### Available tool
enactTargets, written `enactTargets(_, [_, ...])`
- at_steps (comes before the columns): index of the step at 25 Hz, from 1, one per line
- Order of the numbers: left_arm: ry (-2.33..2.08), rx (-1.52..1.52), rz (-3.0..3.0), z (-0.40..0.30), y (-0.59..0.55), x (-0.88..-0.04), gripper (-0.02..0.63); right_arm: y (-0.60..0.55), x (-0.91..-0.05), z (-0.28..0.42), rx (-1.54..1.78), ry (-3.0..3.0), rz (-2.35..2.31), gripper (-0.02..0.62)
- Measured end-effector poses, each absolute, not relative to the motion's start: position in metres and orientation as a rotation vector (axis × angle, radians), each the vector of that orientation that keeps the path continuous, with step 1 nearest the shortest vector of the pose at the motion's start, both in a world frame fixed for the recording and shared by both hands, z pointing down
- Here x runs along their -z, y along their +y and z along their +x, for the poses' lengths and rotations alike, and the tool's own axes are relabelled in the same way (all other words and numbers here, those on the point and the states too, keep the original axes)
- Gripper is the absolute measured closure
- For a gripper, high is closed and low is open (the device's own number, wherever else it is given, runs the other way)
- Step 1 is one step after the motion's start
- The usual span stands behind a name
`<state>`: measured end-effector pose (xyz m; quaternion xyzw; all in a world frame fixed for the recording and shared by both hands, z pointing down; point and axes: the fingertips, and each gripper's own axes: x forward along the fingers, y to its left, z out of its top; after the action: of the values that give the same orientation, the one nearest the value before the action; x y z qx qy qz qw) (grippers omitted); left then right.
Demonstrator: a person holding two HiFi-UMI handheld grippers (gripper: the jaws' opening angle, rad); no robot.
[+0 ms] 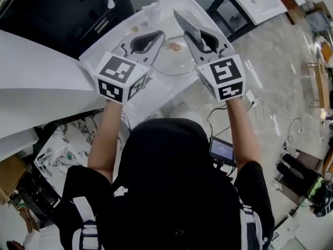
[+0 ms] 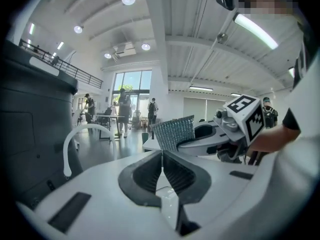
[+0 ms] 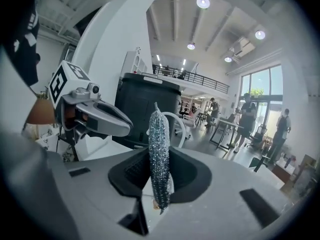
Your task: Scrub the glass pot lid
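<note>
Head view from above, with the two gripper views. The glass pot lid (image 1: 171, 62) is lying flat on the white table (image 1: 192, 5), at twelve o'clock from the person's head, and neither gripper is touching it. The left gripper (image 1: 162, 34) is hovering at about ten o'clock of the lid; its own view shows the ribbed jaws clenched tip to tip with nothing between them. The right gripper (image 1: 189, 37) is hovering at about one o'clock of the lid and is grasping a silvery mesh scrub pad (image 1: 187, 26), which is standing on edge between its jaws and sticking out past the tips toward eleven o'clock. Both gripper views are looking out across the hall, not down at the table, so both tools appear to be well above the lid. A brownish patch (image 1: 175, 47) is showing through or on the glass near the lid's twelve o'clock edge; whether it is soil or part of the lid cannot be told. Two small brownish spots (image 1: 136, 28) are lying on the table at ten o'clock of the lid. As to progress, the scrubbing tool is in hand, but no contact with the glass is being made, and no foam or wiped track is showing. The scrubbing is therefore judged as largely remaining: the pad needs lowering onto the glass, and the empty left jaws could be steadying the rim.
</note>
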<state>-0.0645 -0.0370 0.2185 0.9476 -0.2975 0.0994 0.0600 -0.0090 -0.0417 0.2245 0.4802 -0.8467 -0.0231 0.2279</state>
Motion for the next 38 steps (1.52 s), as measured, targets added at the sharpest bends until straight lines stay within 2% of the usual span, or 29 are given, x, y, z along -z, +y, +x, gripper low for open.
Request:
enactTargets(5, [-0.981,-0.202,2.908,-0.057,-0.032,-0.179,0.595,-0.033,-0.189,-0.008,0.117,-2.431,1.327,0.523])
enactTargets(20, [-1.241,0.000,2.966,-0.010,-0.009,-0.094,0.594,-0.008,-0.105,0.053,0.283,-2.612,1.412,0.525])
enactTargets(38, [-1.276,0.038,2.986,0.007,0.019,-0.082,0.594,0.009,-0.100,0.076,0.190,-2.653,1.515,0.525])
